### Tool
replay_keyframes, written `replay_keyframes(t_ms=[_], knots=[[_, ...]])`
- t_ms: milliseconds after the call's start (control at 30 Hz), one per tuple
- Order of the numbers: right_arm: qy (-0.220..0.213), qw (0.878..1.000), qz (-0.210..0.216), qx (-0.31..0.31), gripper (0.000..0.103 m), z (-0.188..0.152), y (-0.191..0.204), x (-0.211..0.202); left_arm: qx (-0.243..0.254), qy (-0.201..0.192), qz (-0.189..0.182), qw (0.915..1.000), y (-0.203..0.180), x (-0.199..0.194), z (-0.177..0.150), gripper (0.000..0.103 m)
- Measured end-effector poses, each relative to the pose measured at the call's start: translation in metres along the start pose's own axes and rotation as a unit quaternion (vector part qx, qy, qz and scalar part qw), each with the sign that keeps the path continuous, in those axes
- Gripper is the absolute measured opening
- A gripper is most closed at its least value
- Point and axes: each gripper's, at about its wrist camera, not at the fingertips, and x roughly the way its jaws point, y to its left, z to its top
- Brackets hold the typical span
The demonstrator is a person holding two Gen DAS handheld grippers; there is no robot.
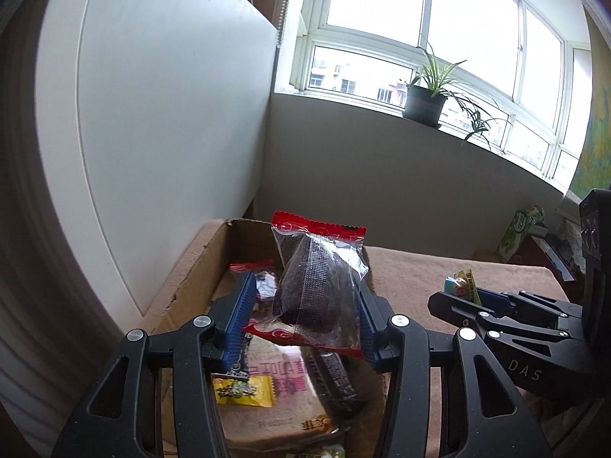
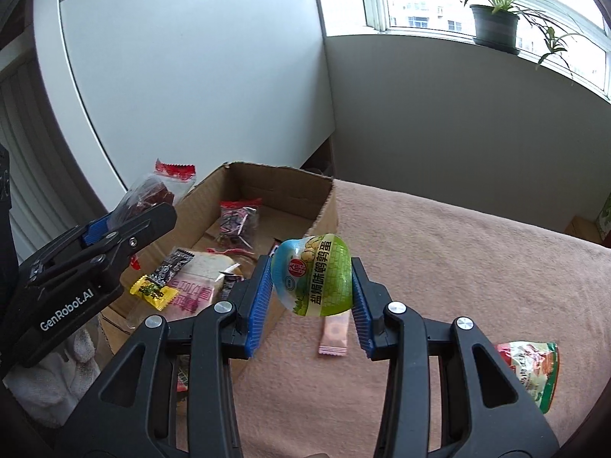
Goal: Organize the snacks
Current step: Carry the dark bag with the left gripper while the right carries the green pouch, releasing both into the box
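Left wrist view, left tongs (image 1: 307, 305): clenched on a clear plastic packet with red serrated ends and a dark brown cake inside (image 1: 317, 282), blue ribbed pads pressing it from both sides
Left wrist view, packet's place: held upright in the air above the open brown cardboard box (image 1: 198, 259)
Left wrist view, box contents: a small yellow sachet (image 1: 244, 391), a pale bread bag with red print (image 1: 282, 393), a dark ridged bar (image 1: 338, 379) and another red-topped clear packet (image 1: 254, 273) near the far wall of the box
Left wrist view, right tongs (image 1: 464, 290): seen from the side at the right, gripping a round green and blue pouch with yellow edge (image 1: 462, 286) over the pinkish-brown cloth-covered bench (image 1: 412, 271)
Left wrist view, background: a potted green plant (image 1: 427, 95) on the window sill

Right wrist view, right tongs (image 2: 312, 286): clenched on the round green and blue pouch (image 2: 313, 274), which hangs just beside the box's near right wall (image 2: 324, 213)
Right wrist view, bench (image 2: 458, 267): a slim pink wrapped bar (image 2: 334, 334) lies below the pouch; a green, red and white printed bag (image 2: 532, 370) lies at the right
Right wrist view, left tongs (image 2: 126, 213): at the left, holding the red-ended cake packet (image 2: 152, 191) beyond the box's left edge
Right wrist view, box interior: yellow sachet (image 2: 152, 292), black patterned bar (image 2: 172, 265), bread bag (image 2: 198, 286), red-topped clear packet (image 2: 238, 219)
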Motion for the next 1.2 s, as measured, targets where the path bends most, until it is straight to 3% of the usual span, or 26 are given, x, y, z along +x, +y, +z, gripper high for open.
replay_keyframes(t_ms=[300,400,467,600,667,833,933,1200], knots=[[0.023,0.999,0.019,-0.042,0.044,-0.007,0.042,0.026,-0.034,0.017,0.019,0.9991,0.033,0.013,0.002,0.048],[0.022,0.998,0.012,-0.063,0.057,-0.011,0.053,0.027,-0.042,0.019,0.025,0.9986,0.036,0.015,0.002,0.048],[0.014,0.997,0.005,-0.074,0.073,-0.015,0.057,0.023,-0.046,0.019,0.027,0.9984,0.038,0.015,0.002,0.049],[0.004,0.996,-0.005,-0.087,0.076,-0.022,0.061,0.011,-0.047,0.016,0.032,0.9982,0.036,0.014,0.002,0.068],[0.003,0.996,-0.006,-0.085,0.076,-0.022,0.059,0.007,-0.045,0.015,0.030,0.9984,0.034,0.014,0.003,0.068],[-0.013,0.998,-0.020,-0.061,0.077,-0.015,0.031,-0.011,-0.045,0.015,0.026,0.9985,0.035,0.013,0.002,0.068],[-0.023,0.999,-0.031,-0.032,0.084,-0.012,0.004,-0.020,-0.045,0.013,0.024,0.9986,0.035,0.011,0.002,0.068],[-0.023,0.996,-0.066,0.051,0.084,-0.012,-0.068,-0.036,-0.039,-0.002,-0.002,0.9992,0.018,-0.002,0.004,0.068]])
